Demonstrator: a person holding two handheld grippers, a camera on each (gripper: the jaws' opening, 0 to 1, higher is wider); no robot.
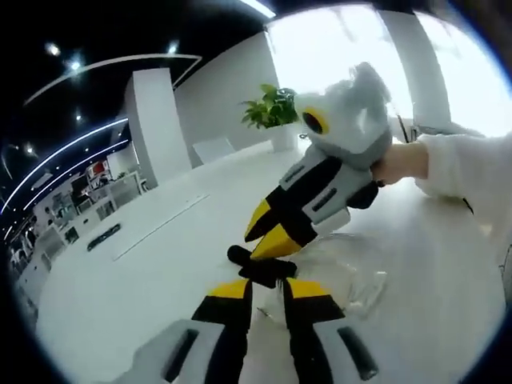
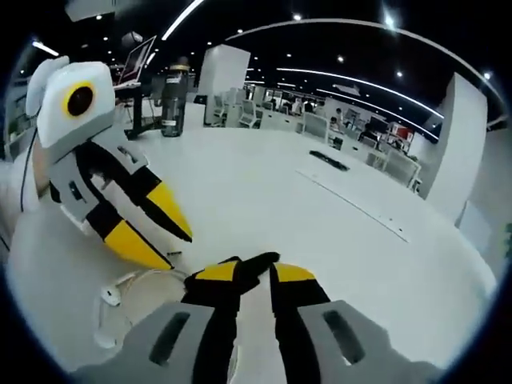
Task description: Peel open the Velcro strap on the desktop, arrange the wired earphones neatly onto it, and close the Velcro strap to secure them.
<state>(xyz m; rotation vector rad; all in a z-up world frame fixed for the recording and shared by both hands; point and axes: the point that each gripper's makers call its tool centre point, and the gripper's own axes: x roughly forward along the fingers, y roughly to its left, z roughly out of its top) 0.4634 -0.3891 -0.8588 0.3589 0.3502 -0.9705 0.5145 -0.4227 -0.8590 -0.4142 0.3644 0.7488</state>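
Note:
A short black Velcro strap (image 1: 260, 270) lies across the yellow tips of my left gripper (image 1: 268, 284), whose jaws stand close together on it. My right gripper (image 1: 252, 246) comes in from the upper right, its tips meeting the strap's far end. In the right gripper view the strap (image 2: 240, 270) spans my right gripper (image 2: 254, 276), jaws nearly together. My left gripper (image 2: 178, 252) reaches in from the left toward the strap's left end. The white wired earphones (image 1: 364, 288) lie loose on the white table, to the right of the strap. They (image 2: 112, 296) also rest below the left gripper.
A person's hand (image 1: 400, 160) and white sleeve (image 1: 464, 168) hold the right gripper. The large white table (image 1: 160, 264) stretches away, with a small black item (image 1: 104, 236) far off on it. A potted plant (image 1: 272, 108) and a white pillar (image 1: 152, 120) stand beyond it.

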